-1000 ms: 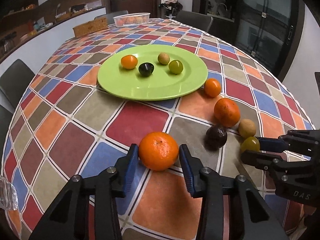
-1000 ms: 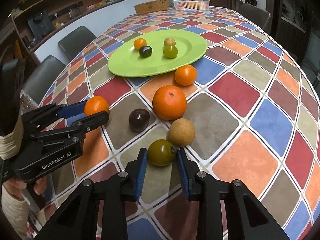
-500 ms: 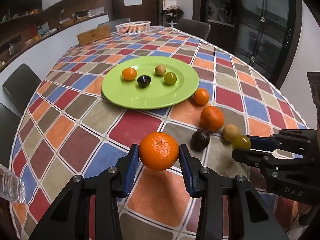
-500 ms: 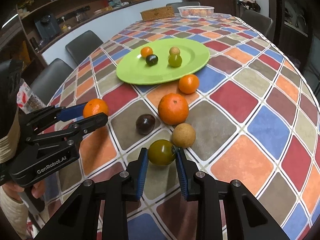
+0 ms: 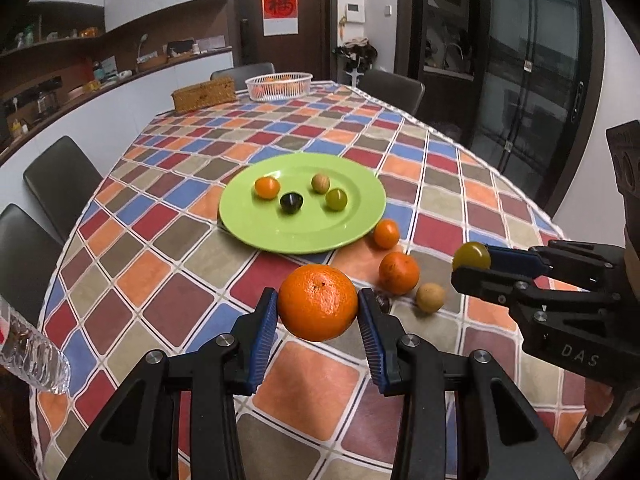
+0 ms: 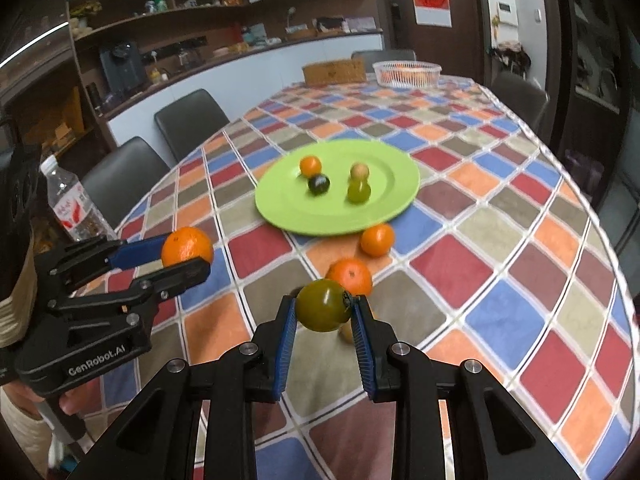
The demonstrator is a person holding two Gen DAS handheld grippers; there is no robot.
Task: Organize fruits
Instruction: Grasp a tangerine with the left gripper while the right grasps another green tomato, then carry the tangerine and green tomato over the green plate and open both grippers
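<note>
Left gripper (image 5: pixel 318 314): clamped on a large orange (image 5: pixel 317 302), blue pads pressed to both of its sides; the fruit is lifted clear of the tablecloth (image 5: pixel 168 308).
Right gripper (image 6: pixel 323 316): clamped on a green tomato (image 6: pixel 322 305), also raised off the cloth; in the left wrist view it enters from 3 o'clock with the tomato at its tips.
Green plate (image 5: pixel 280 236): at the middle of the table, at 12 o'clock from both grippers, well apart from them.
On the plate: a small orange (image 5: pixel 267 187) at 10 o'clock, a dark fruit (image 5: pixel 291 202) near the centre, a tan fruit (image 5: pixel 320 183) at 12 o'clock, a green fruit (image 5: pixel 336 199) just beside the tan one.
On the cloth: a small mandarin (image 5: pixel 386 233) just beside the plate rim at 4 o'clock; a bigger orange (image 5: pixel 398 273) nearer the grippers; a tan round fruit (image 5: pixel 430 297) next to that.
Partly hidden: a dark fruit behind the left gripper's right finger; only a sliver shows.
Far end: a white basket (image 5: pixel 279 86) beside a woven box (image 5: pixel 203 96).
Left edge: a clear water bottle (image 6: pixel 74 208).
</note>
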